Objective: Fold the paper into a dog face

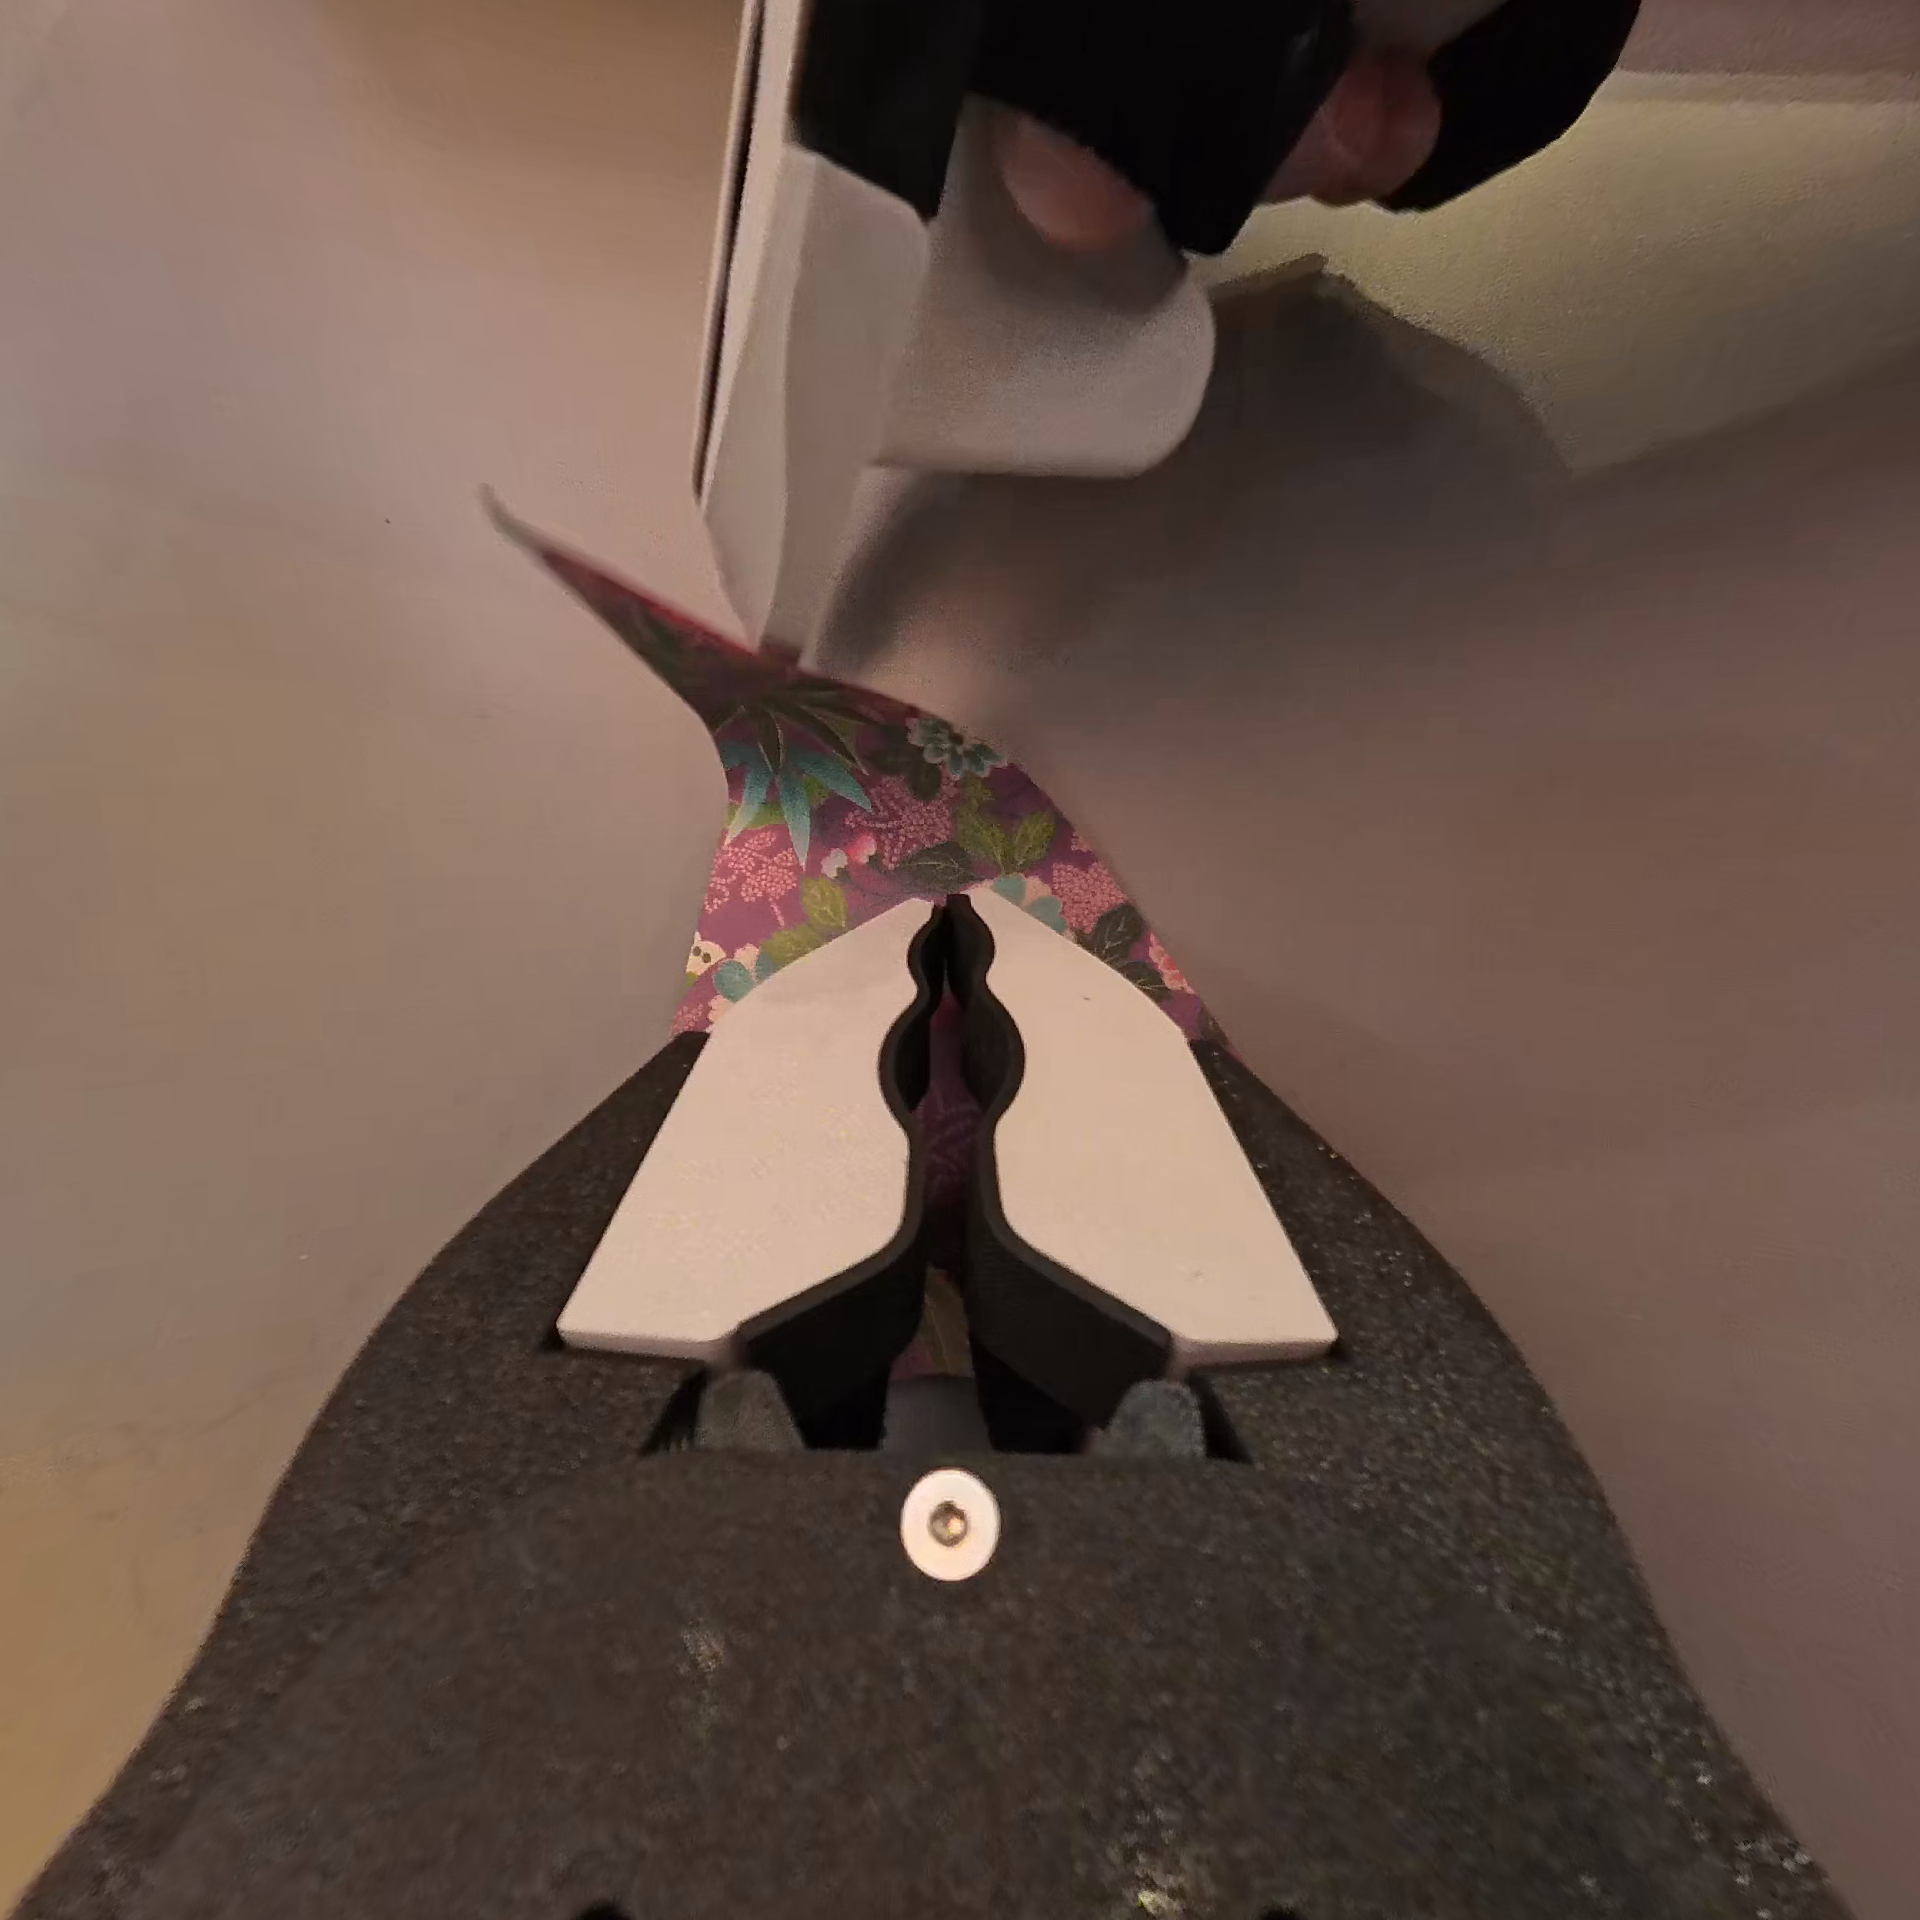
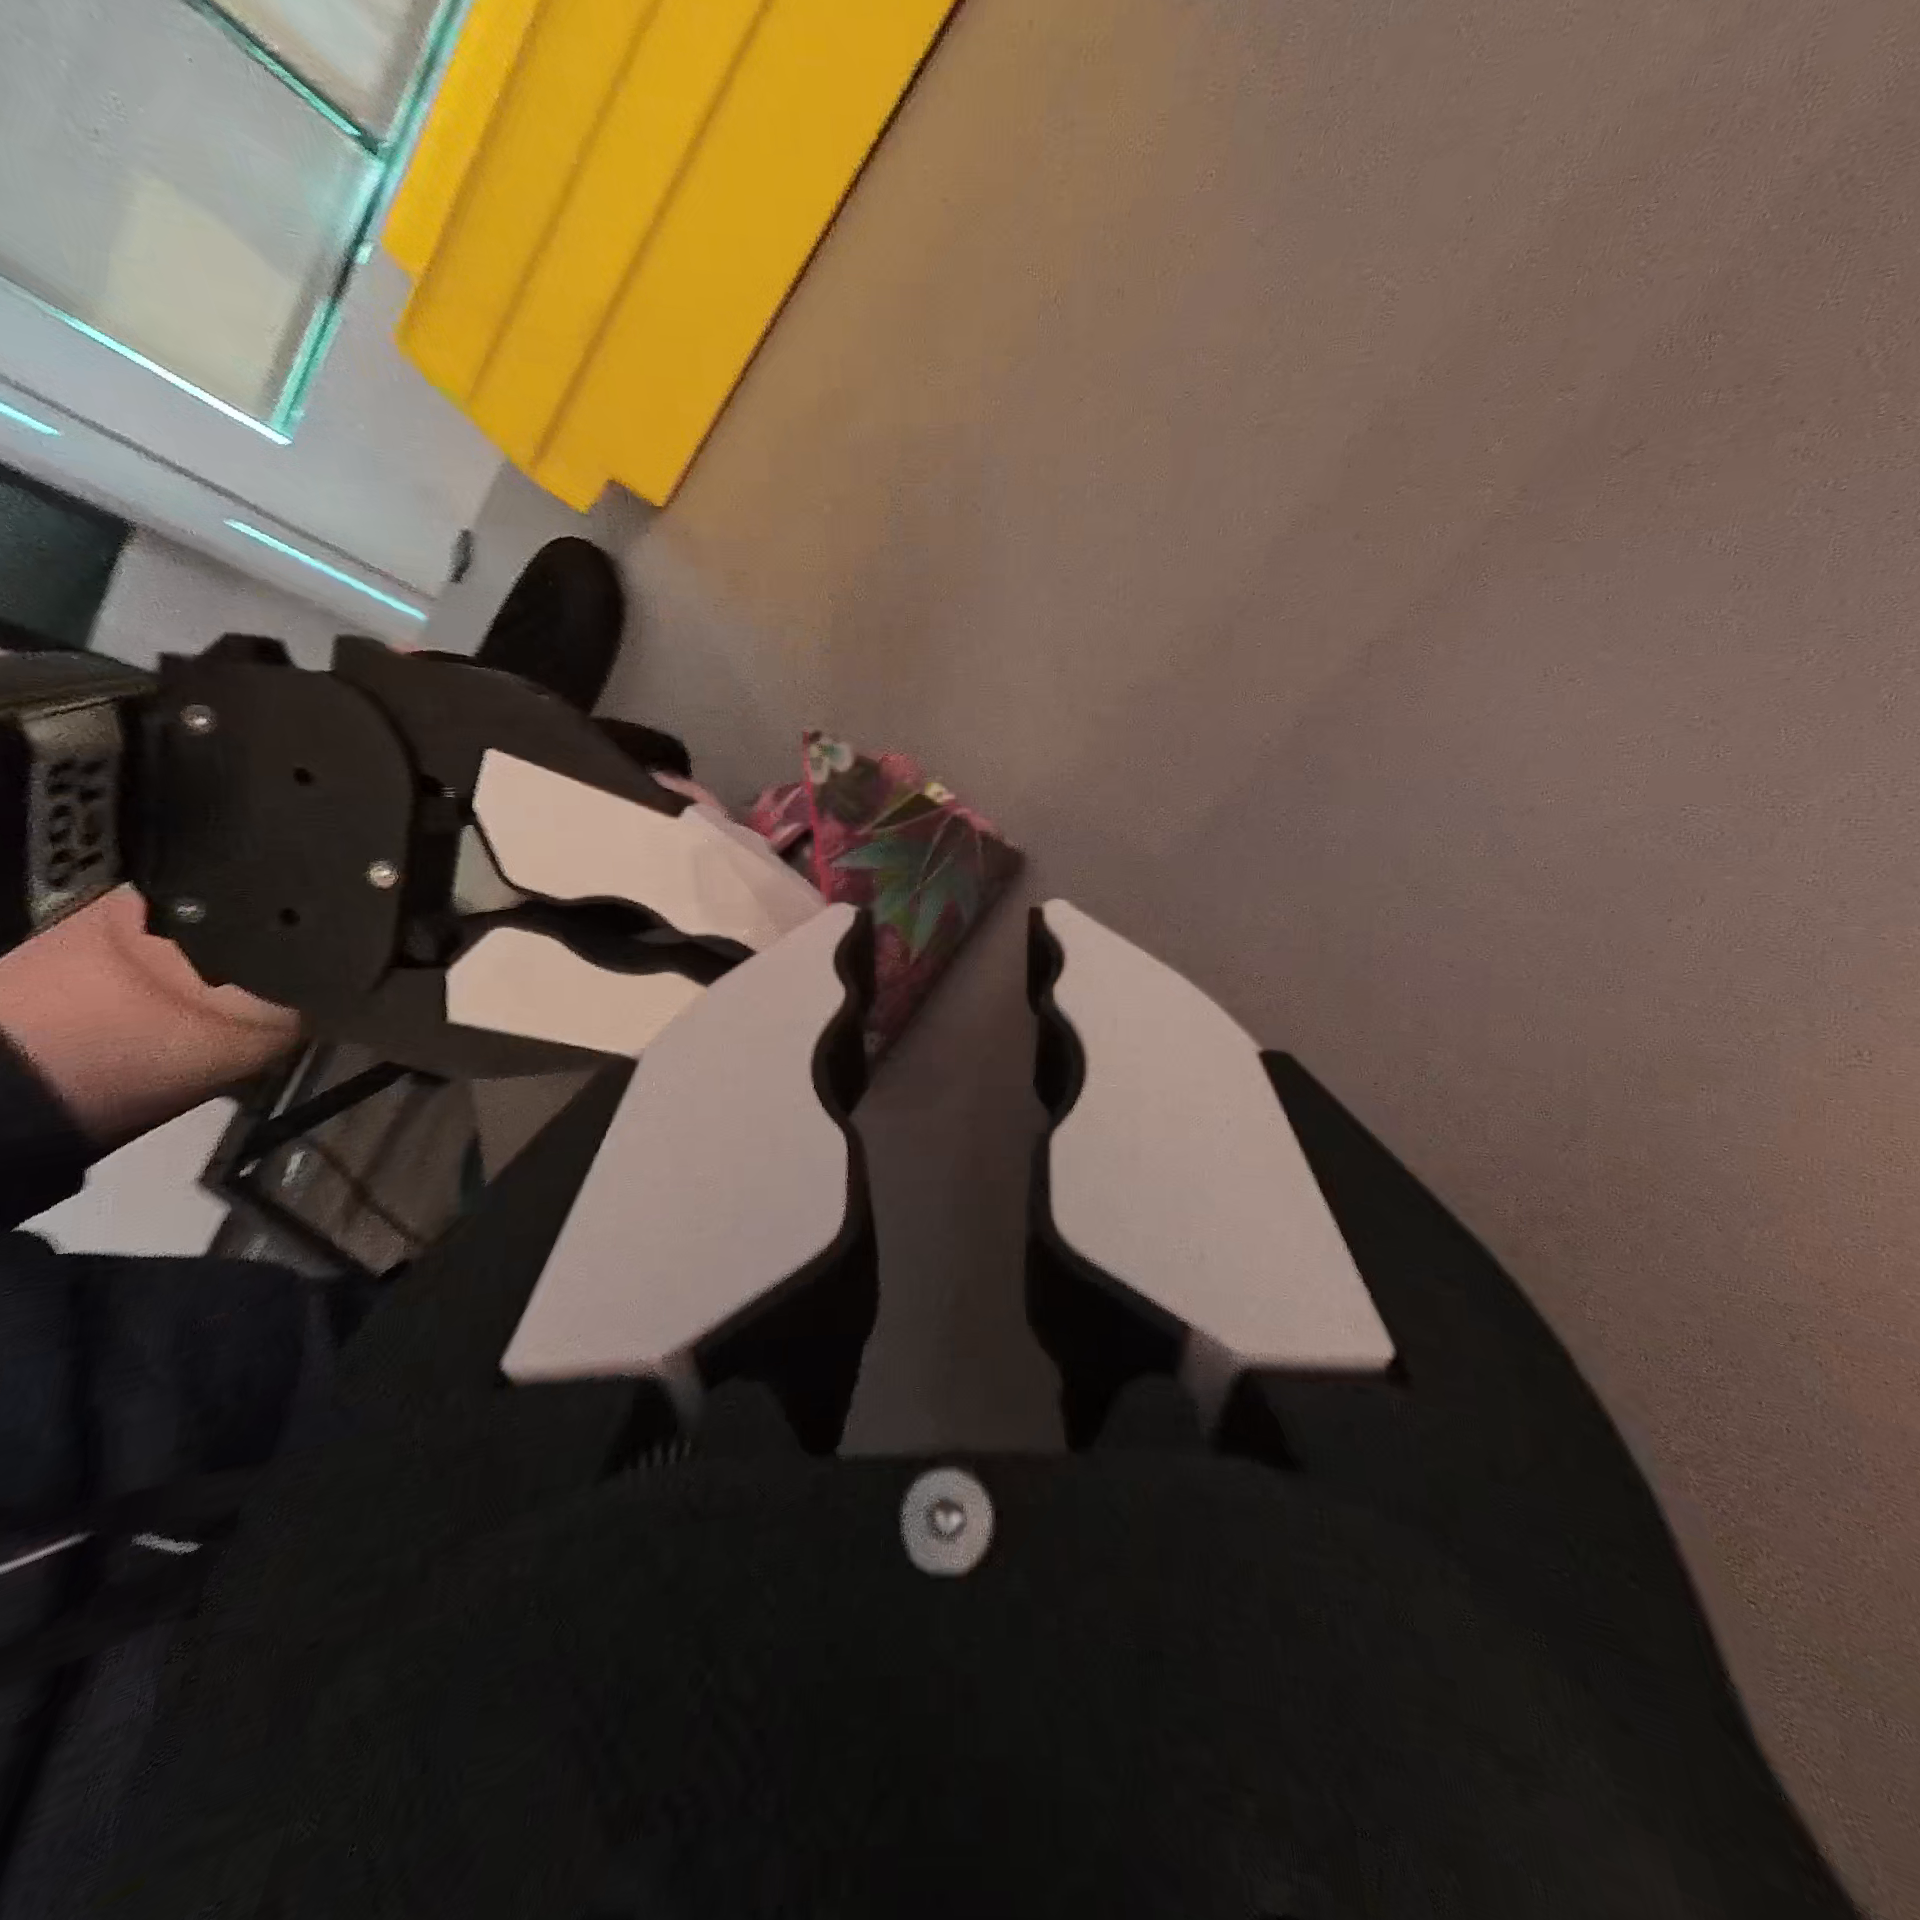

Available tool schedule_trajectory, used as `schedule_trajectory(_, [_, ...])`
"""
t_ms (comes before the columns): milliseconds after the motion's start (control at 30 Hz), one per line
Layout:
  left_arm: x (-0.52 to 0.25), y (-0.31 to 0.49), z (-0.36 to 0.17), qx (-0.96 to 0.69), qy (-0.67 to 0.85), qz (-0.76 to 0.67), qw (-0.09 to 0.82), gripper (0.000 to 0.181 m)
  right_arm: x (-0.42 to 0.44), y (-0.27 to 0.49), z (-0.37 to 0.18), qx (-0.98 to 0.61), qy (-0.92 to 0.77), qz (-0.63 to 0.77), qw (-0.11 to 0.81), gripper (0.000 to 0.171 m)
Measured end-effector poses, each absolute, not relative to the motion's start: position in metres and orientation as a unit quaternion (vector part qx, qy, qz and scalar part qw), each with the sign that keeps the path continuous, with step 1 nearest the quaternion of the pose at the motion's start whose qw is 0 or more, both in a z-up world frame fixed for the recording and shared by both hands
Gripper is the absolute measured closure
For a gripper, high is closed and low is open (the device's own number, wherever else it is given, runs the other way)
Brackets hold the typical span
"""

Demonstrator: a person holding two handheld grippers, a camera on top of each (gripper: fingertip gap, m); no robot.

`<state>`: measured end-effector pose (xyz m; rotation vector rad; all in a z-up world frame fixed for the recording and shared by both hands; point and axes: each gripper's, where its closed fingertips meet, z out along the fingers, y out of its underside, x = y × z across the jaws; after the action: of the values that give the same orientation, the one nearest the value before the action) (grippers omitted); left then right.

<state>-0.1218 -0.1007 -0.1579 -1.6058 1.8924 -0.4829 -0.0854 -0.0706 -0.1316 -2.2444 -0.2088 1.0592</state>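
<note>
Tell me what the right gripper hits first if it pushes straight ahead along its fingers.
Most likely the table. The right gripper is open, with bare surface between its fingers; the floral paper lies just left of that line and might be clipped by the left finger. Depth is unclear.

- A plain grey-beige table top [image 2: 1455,623] is seen filling the right and upper part of the right wrist view; the same matte surface [image 1: 260,727] is seen in the left wrist view.
- Yellow stepped panels [image 2: 623,229] are seen beyond the table's far edge, laid one beside another.
- A glass pane with greenish edges [image 2: 208,208] is seen beside the panels, set in a white frame.
- A dark rounded object [image 2: 556,613] is seen near the table edge; its kind cannot be told.
</note>
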Motion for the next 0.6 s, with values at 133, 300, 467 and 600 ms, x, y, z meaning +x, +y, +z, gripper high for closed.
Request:
schedule_trajectory(133, [-0.122, -0.101, -0.158, -0.608, 0.711, -0.188, 0.299, 0.181, -0.097, -0.078, -0.133, -0.839, -0.101, 0.457, 0.278, 0.141])
schedule_trajectory(300, [-0.122, -0.101, -0.158, -0.609, 0.708, -0.192, 0.3, 0.181, -0.099, -0.083, -0.133, -0.84, -0.128, 0.449, 0.277, 0.135])
schedule_trajectory(467, [-0.122, -0.101, -0.158, -0.607, 0.712, -0.194, 0.295, 0.181, -0.091, -0.074, -0.134, -0.843, -0.107, 0.435, 0.299, 0.14])
schedule_trajectory(600, [-0.122, -0.101, -0.158, -0.609, 0.711, -0.195, 0.293, 0.181, -0.086, -0.07, -0.144, -0.862, -0.16, 0.377, 0.298, 0.168])
